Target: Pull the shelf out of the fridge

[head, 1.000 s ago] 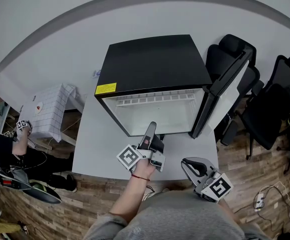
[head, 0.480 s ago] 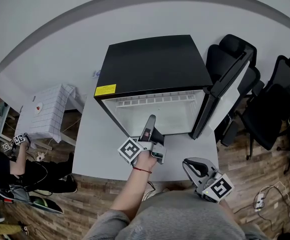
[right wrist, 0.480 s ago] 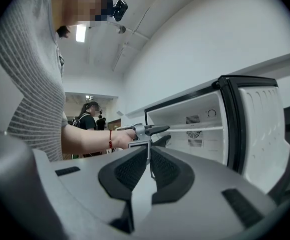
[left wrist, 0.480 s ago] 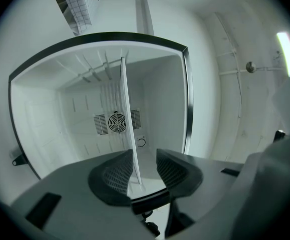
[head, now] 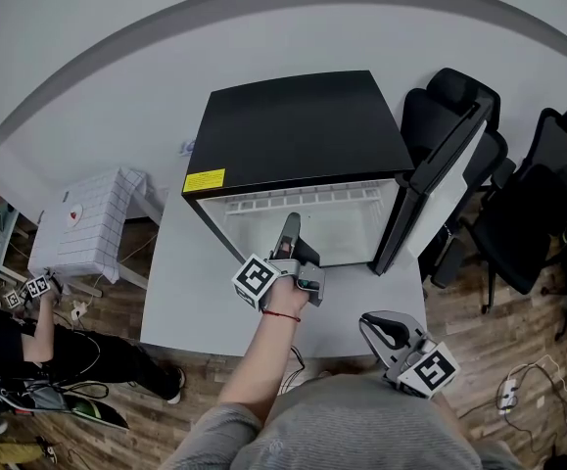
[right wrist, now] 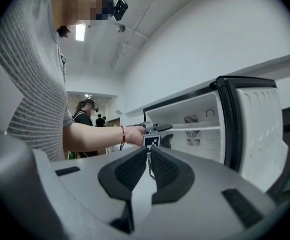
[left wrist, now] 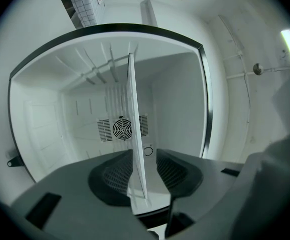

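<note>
A black mini fridge [head: 298, 125] stands on a white table, its door [head: 430, 199] swung open to the right. My left gripper [head: 290, 225] reaches into the fridge's opening, turned on its side. In the left gripper view the thin white shelf [left wrist: 134, 124] shows edge-on, and my left gripper [left wrist: 143, 154] is open with one jaw on each side of the shelf's front edge; a gap shows at the right pad [left wrist: 172, 171]. My right gripper [head: 373, 323] hangs low by the person's body, shut and empty. From the right gripper [right wrist: 149, 156] view the shelf [right wrist: 200, 128] lies level inside the fridge.
The white table [head: 180, 282] has bare room left of and in front of the fridge. Black office chairs [head: 533, 213] crowd the right, behind the open door. A white gridded box [head: 92, 218] stands at the left, with another person [head: 28, 311] on the floor nearby.
My left gripper has moved forward from the table's front into the fridge opening, over the shelf's edge. The right gripper has hardly moved. The person at the left has shifted.
</note>
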### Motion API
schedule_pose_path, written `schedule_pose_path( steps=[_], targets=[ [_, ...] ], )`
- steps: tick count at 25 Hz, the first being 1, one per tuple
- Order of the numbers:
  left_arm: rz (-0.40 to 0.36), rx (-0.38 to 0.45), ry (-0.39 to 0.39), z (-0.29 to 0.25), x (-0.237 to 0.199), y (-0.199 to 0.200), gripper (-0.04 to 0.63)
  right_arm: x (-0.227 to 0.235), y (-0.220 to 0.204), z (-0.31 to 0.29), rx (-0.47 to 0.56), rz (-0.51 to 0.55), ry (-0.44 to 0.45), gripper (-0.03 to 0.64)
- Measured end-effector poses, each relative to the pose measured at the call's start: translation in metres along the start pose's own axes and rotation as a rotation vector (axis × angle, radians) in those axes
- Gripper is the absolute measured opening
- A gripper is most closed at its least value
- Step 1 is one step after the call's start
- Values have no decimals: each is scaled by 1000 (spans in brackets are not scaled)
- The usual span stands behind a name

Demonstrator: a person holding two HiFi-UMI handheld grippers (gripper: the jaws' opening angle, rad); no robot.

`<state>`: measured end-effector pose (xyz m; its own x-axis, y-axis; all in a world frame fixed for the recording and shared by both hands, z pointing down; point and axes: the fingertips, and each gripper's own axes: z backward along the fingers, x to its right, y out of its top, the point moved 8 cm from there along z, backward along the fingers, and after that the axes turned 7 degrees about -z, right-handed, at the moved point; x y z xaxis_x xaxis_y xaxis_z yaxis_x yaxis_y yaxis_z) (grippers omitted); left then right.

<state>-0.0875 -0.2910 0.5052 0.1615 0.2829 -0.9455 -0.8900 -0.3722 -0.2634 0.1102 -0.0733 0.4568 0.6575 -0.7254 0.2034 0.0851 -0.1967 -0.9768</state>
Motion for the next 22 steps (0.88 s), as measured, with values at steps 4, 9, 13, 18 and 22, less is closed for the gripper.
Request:
schedule_pose_path(
  steps=[4, 9, 13, 18, 22],
  targets=[
    [-2, 18, 10, -16, 0, 4, 137, 2, 0, 4, -3, -2, -12, 14],
    [-6, 40, 31, -36, 0, 9, 137, 4, -1, 7, -9, -4, -22, 14],
    [-4, 53, 45, -46, -1, 11, 137, 8, -1, 10, -7, -9, -33, 14],
    [12, 80, 82, -57, -9, 15, 137, 12, -2, 13, -4, -11, -41, 14],
    [13, 97, 100, -66, -13, 18, 137, 13, -3, 15, -8, -6, -37, 14]
  ],
)
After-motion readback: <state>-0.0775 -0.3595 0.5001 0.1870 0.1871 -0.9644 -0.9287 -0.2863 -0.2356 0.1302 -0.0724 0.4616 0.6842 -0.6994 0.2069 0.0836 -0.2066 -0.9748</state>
